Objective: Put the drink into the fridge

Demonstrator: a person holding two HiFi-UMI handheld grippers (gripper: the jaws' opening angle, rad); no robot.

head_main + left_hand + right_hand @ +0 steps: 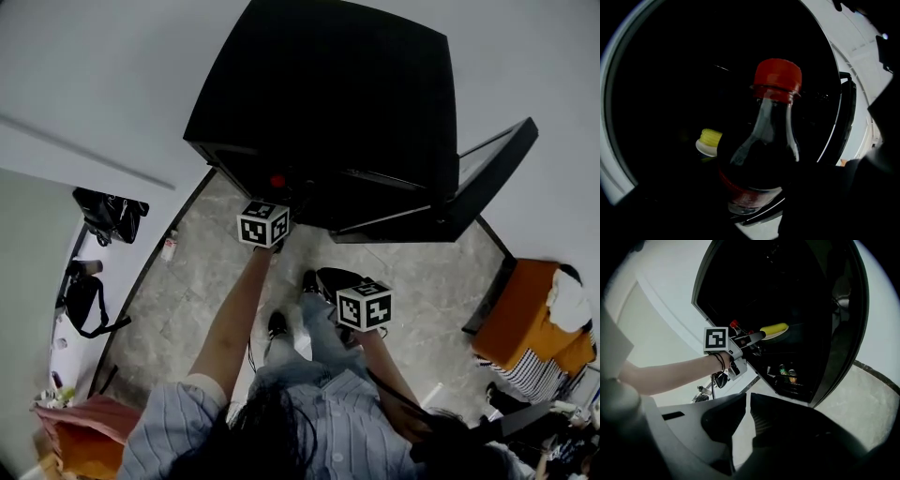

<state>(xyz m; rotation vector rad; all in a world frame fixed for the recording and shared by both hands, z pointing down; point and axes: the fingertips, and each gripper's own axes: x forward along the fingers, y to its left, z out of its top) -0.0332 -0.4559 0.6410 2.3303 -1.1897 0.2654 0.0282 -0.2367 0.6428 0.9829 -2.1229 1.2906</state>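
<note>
Left gripper (754, 204) clamped low on bottle (761, 154) at fridge (328, 94) mouth; right gripper (744, 413) closed, empty. Risk: top-heavy bottle tipping on release, striking corn plate (708, 142).

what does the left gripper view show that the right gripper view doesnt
Left gripper view only: the dark plastic cola bottle close up, with neck and red label. Right gripper view only: the left gripper at the black fridge, the person's forearm, two small drink cans on a lower shelf, the open door. Both: the bottle's red cap and the yellow food on a white plate.
</note>
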